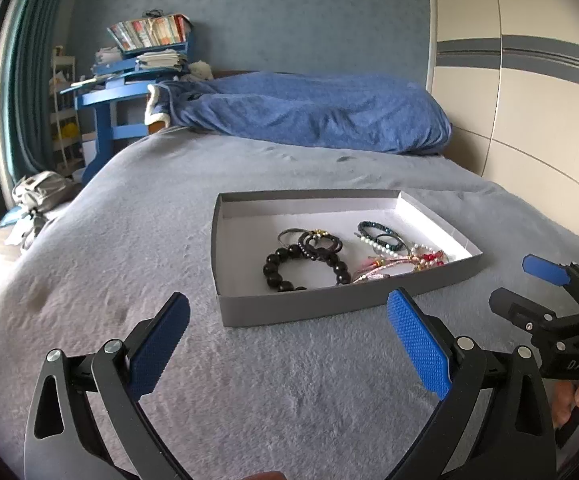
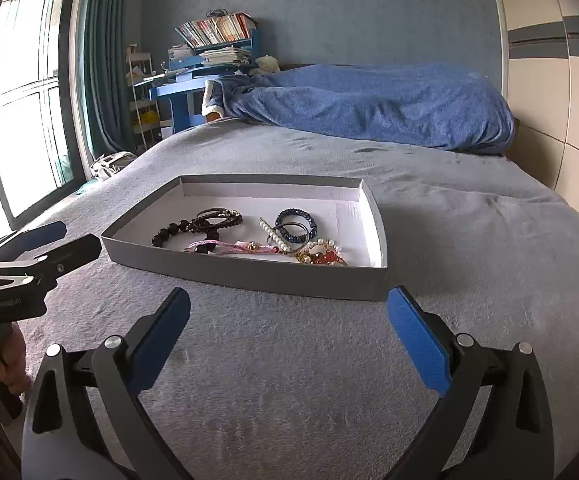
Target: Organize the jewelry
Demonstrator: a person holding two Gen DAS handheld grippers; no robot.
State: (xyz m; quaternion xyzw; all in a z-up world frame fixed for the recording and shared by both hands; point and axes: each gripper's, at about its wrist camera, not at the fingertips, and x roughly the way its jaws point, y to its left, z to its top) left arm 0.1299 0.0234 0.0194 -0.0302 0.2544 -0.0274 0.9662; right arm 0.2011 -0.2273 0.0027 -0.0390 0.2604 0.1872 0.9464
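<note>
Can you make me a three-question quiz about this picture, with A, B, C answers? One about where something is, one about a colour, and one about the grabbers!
1. Where do the bracelets lie?
A. In the grey tray
B. On the blue blanket
C. On the floor

2. What colour are the big round beads?
A. White
B. Black
C. Green

3. How is the right gripper?
A. Shut on a bracelet
B. Open and empty
C. Shut on the tray

Answers:
1 A, all the jewelry sits inside the tray's walls.
2 B, the large-bead bracelet is shiny black.
3 B, its blue pads stand far apart over bare bed cover.
</note>
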